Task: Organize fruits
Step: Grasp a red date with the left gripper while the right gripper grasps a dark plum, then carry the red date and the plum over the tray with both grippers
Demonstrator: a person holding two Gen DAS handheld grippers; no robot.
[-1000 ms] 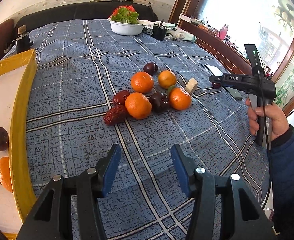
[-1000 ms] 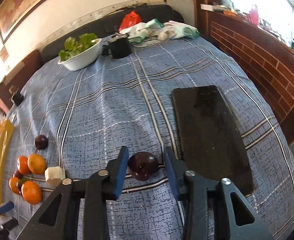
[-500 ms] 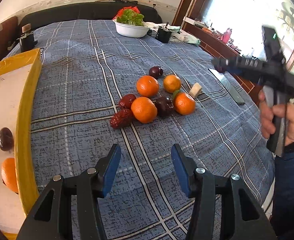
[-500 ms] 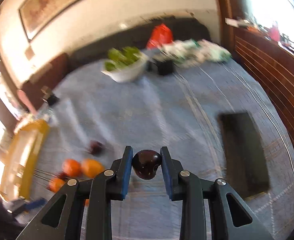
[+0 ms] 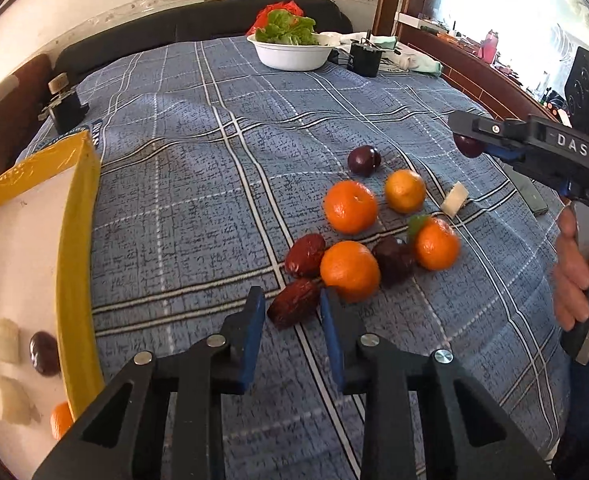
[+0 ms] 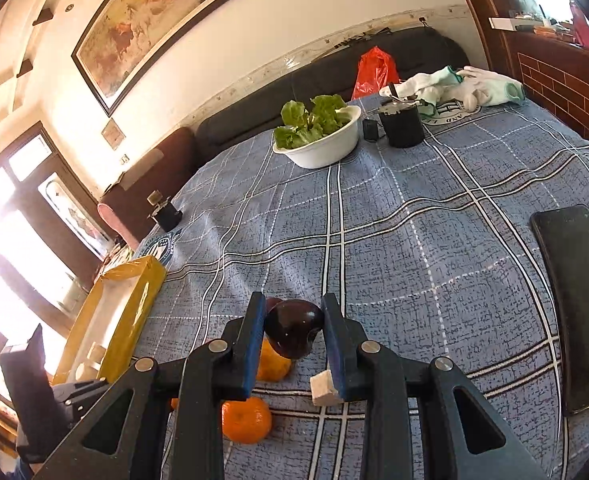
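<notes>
Plum lifted from the fruit pile, bound for the tray

A dark plum (image 6: 293, 333) sits clamped in the right gripper (image 6: 293, 334), carried above the blue cloth (image 6: 414, 240), likely toward the yellow tray (image 5: 76, 248). The left gripper (image 5: 289, 314) hangs open around a red date (image 5: 293, 308), contact unclear. The tray's contents are partly cut off.

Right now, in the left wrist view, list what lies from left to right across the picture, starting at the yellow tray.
Yellow tray → red date between the left hand-held gripper's open fingers → white cube → dark plum held in the right hand-held gripper → person's hand.
</notes>
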